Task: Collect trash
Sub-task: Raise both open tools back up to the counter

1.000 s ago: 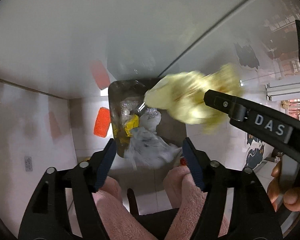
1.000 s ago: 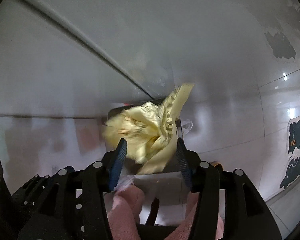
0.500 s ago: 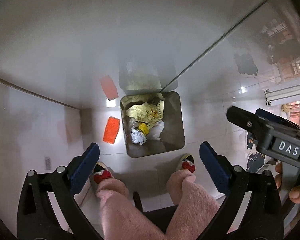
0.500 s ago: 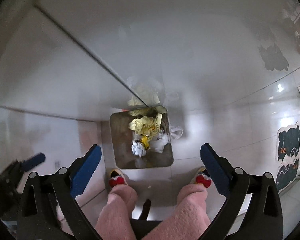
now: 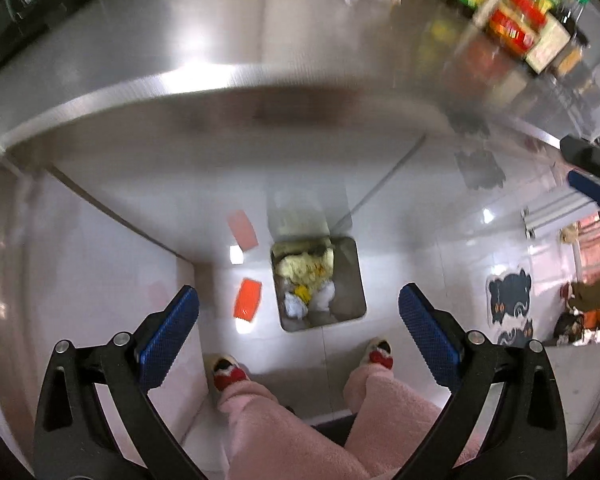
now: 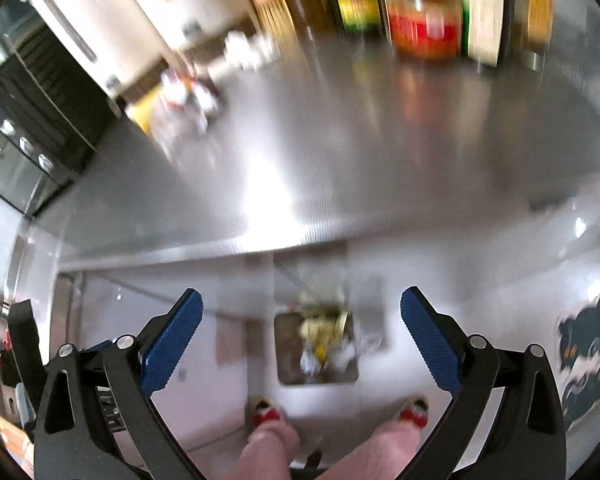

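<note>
A square metal bin (image 5: 352, 280) stands on the floor far below, holding a crumpled yellow wrapper (image 5: 304, 266), white paper wads and a small yellow scrap. My left gripper (image 5: 298, 324) hangs high above it, wide open, nothing between its blue pads. In the right wrist view the same bin (image 6: 288, 356) shows blurred, and my right gripper (image 6: 300, 328) is also wide open and empty. The right gripper's tip (image 5: 592, 178) pokes in at the left wrist view's right edge. More crumpled white and yellow litter (image 6: 184, 104) lies blurred on the steel counter (image 6: 340, 152).
The person's legs in pink fleece and red-toed slippers (image 5: 230, 372) stand by the bin. An orange pad (image 5: 248, 304) lies on the floor left of it. Bottles and jars (image 6: 420, 8) line the counter's back. A dark appliance (image 6: 36, 112) sits at left.
Both grippers let go: the yellow wrapper and white paper dropped into the bin. Both then opened wide and rose well above the bin, bringing the counter top into view.
</note>
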The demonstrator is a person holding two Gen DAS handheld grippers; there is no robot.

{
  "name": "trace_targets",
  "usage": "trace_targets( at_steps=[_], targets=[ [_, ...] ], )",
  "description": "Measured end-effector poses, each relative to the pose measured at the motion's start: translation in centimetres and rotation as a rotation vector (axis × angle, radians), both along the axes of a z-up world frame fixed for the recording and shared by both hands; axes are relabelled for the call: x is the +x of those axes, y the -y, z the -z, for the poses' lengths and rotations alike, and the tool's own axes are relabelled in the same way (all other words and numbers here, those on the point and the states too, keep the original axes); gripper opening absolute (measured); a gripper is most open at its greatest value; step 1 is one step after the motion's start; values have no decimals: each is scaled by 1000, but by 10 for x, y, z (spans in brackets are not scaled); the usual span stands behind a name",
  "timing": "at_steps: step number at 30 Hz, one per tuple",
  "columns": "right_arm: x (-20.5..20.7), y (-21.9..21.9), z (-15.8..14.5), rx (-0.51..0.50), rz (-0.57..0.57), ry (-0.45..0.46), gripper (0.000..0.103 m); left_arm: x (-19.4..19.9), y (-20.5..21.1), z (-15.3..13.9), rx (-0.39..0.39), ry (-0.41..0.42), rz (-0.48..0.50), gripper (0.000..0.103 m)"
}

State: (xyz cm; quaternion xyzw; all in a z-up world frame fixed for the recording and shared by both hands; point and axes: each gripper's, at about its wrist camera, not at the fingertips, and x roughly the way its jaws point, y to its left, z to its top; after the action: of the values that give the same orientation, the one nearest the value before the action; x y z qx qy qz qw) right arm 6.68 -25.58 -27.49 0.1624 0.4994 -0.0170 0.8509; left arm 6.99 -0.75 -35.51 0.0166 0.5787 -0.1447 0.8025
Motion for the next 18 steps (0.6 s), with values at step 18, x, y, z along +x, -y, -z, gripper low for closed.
trace_targets(
  at_steps=[18],
  targets=[
    [93,1,-78,-34,-44,87,99,75,4,-126,-26,234,-30,95]
  ],
)
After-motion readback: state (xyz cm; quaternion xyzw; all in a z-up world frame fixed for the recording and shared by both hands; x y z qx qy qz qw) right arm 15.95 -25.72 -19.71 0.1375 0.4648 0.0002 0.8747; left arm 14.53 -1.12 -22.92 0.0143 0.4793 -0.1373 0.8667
